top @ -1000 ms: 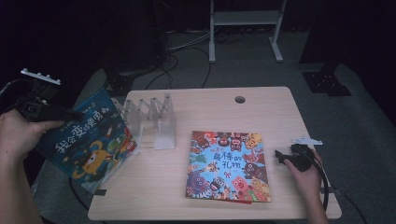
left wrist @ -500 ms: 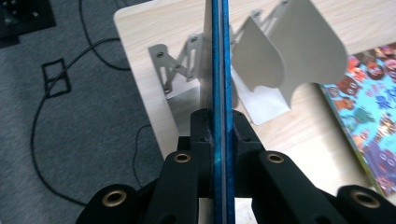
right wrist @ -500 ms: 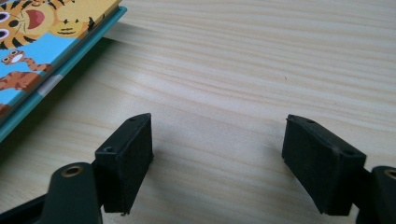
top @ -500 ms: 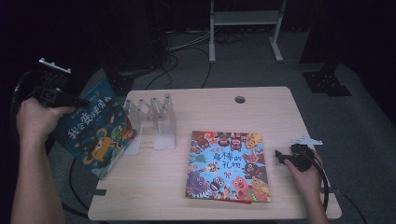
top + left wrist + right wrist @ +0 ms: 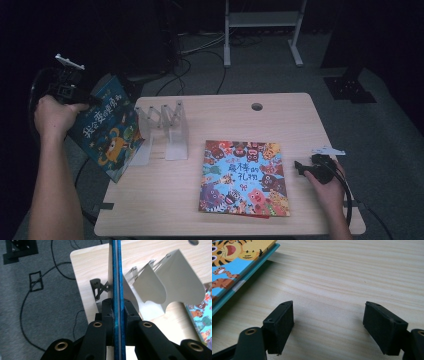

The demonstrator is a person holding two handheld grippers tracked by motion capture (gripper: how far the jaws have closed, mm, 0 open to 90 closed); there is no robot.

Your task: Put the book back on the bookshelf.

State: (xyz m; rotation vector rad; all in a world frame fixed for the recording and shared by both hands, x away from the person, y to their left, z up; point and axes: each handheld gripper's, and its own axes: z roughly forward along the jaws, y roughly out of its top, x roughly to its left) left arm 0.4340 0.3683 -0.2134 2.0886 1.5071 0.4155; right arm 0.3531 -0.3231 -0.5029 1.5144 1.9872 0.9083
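Clearly the blue picture book (image 5: 105,127) hangs tilted in the air over the left edge of the wooden table (image 5: 280,125), its lower corner reaching past that edge and its cover of yellow characters and monsters turned toward the high camera, though the print is too dim to read. Its upper left corner is hidden behind the person's left hand (image 5: 52,116), and there the left gripper (image 5: 70,92) clenches it; in the left gripper view the book (image 5: 116,272) shows edge-on as a thin blue strip running up from between the two black jaws, whose pads press on it from both sides. Just beside the book stands a clear acrylic book rack (image 5: 162,125) with several upright dividers, its near panels partly covered by the book in the high view and cut off at the right in the left gripper view (image 5: 170,282). A second picture book (image 5: 244,177), crowded with cartoon animals, lies flat on the table near its front edge, a red sliver peeking from under its lower edge. Well apart at the right, the right gripper (image 5: 301,168) rests low by that book, cupped by the right hand (image 5: 327,187); in the right gripper view its jaws stand apart over bare wood, grasping nothing, with only a corner of the flat book (image 5: 234,267) in sight.
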